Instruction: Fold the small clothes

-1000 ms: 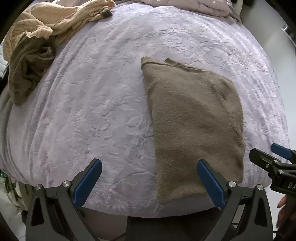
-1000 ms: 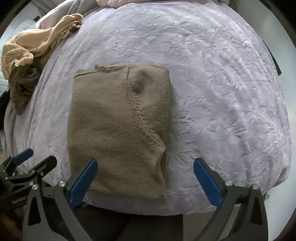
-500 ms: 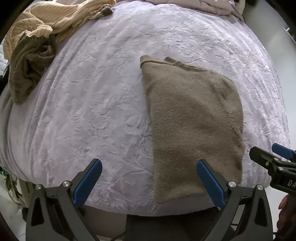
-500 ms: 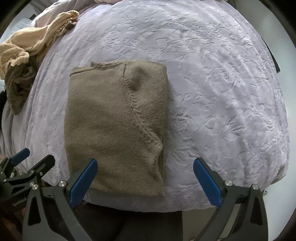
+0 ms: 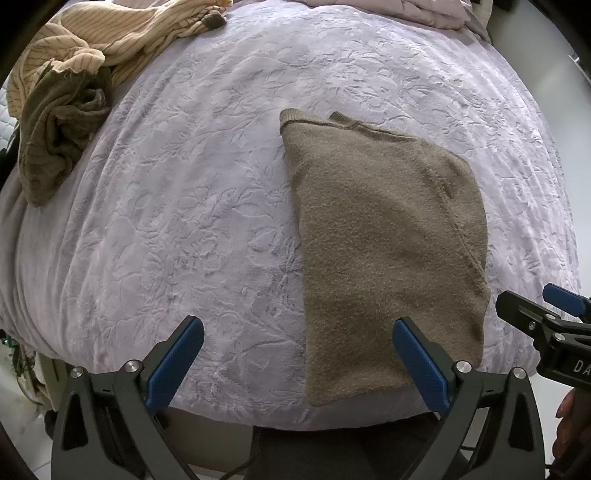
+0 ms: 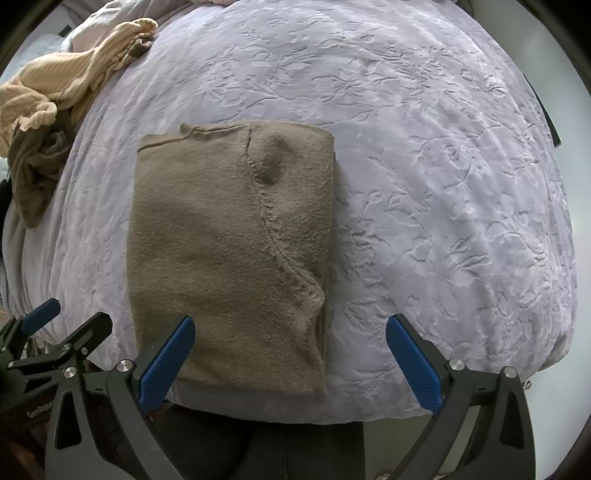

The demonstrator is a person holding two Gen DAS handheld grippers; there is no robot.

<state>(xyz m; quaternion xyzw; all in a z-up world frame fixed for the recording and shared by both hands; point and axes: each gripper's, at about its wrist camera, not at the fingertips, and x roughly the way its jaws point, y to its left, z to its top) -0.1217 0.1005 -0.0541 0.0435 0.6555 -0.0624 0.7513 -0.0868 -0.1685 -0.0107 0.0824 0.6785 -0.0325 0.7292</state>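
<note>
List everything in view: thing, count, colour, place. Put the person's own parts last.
Folded garment: one, olive-brown, flat on the bed near its front edge.
Striped garment: one, cream, crumpled at the far left corner.
Crumpled garment: one, olive-brown, beside and partly under the striped garment.
Bedspread: one, lilac with embossed flowers, covering the bed.
Left gripper: one, black with blue pads, open, holding nothing.
Right gripper: one, black with blue pads, open, holding nothing.
Hand: one, partly seen behind the right gripper.
</note>
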